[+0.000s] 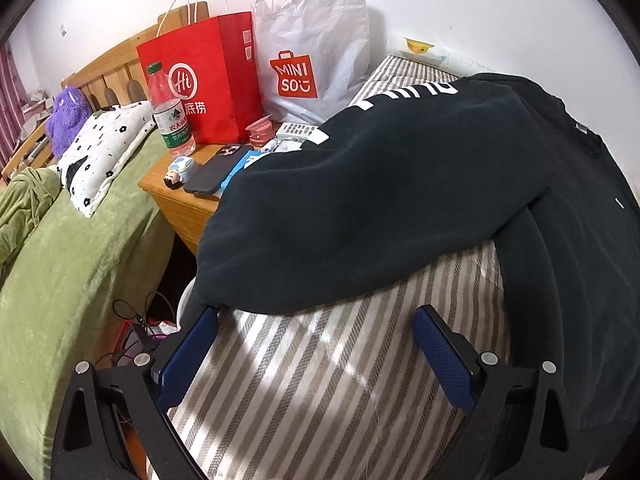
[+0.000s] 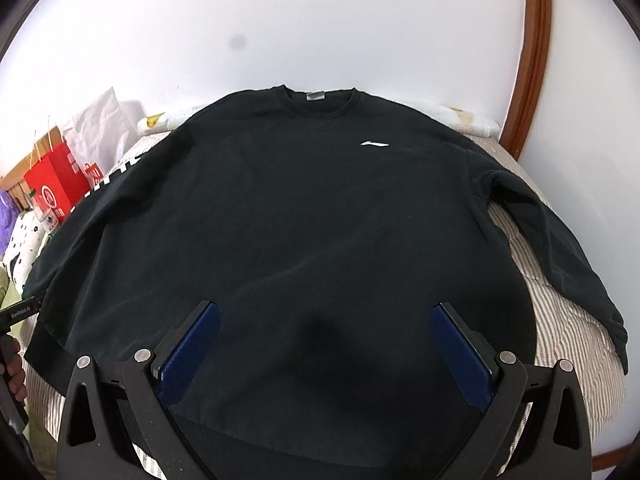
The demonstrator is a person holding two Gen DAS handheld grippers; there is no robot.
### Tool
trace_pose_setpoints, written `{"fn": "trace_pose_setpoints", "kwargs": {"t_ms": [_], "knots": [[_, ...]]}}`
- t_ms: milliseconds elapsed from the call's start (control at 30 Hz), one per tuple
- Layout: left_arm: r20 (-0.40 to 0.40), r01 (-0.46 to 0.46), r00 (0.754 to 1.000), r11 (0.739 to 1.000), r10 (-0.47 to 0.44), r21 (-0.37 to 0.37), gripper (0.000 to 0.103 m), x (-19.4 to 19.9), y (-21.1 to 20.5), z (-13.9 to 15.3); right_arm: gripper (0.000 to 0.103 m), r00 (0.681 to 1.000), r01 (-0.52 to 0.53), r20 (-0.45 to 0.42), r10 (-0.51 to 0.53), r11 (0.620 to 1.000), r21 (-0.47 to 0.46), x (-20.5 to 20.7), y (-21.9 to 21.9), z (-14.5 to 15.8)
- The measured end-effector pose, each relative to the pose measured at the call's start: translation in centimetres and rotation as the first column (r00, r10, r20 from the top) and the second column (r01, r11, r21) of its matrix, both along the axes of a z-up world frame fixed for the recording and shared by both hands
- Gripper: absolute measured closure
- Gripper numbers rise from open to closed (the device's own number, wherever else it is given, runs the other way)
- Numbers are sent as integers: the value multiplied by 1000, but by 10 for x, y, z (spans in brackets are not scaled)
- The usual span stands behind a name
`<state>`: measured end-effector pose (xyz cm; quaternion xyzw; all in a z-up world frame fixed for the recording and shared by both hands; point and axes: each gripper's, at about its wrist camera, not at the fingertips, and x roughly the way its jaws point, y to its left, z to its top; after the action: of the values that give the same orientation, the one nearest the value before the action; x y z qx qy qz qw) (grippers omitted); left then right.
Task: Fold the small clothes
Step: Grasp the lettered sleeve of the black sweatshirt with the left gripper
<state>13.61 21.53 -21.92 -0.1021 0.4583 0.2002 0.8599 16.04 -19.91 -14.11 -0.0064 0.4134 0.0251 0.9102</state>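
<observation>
Nearby, a "MINISO" bag [image 1: 316,48]; both grippers [image 1: 316,320] [image 2: 326,316] gape wide over the sweatshirt [image 2: 304,208].

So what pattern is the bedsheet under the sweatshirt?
Beige and white stripes on the bedsheet, clearest in the left wrist view.

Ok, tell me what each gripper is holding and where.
Nothing is held. The left gripper and right gripper are both open above the black sweatshirt.

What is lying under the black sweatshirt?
Under the black sweatshirt lies a striped bed cover, visible around its hem and sleeves. What is beneath the middle of the garment is covered and cannot be seen.
</observation>
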Motion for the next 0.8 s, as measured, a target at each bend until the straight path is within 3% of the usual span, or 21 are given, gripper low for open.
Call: {"fn": "trace_pose_setpoints", "kwargs": {"t_ms": [200,367,667,800], "knots": [[4,6,1000,1000,-6,3,6,16,4,-1,0,1000,-1,-17,1,1000,3,11,4,-2],[15,-4,1000,1000,4,11,18,27,6,0,0,1000,0,-28,0,1000,-4,19,5,-2],[15,-37,999,998,37,46,57,40,12,10,0,999,4,-40,-4,1000,-5,29,3,-2],[36,-48,998,998,47,28,80,42,16,20,0,999,7,-41,-7,1000,0,32,-3,-1]]}}
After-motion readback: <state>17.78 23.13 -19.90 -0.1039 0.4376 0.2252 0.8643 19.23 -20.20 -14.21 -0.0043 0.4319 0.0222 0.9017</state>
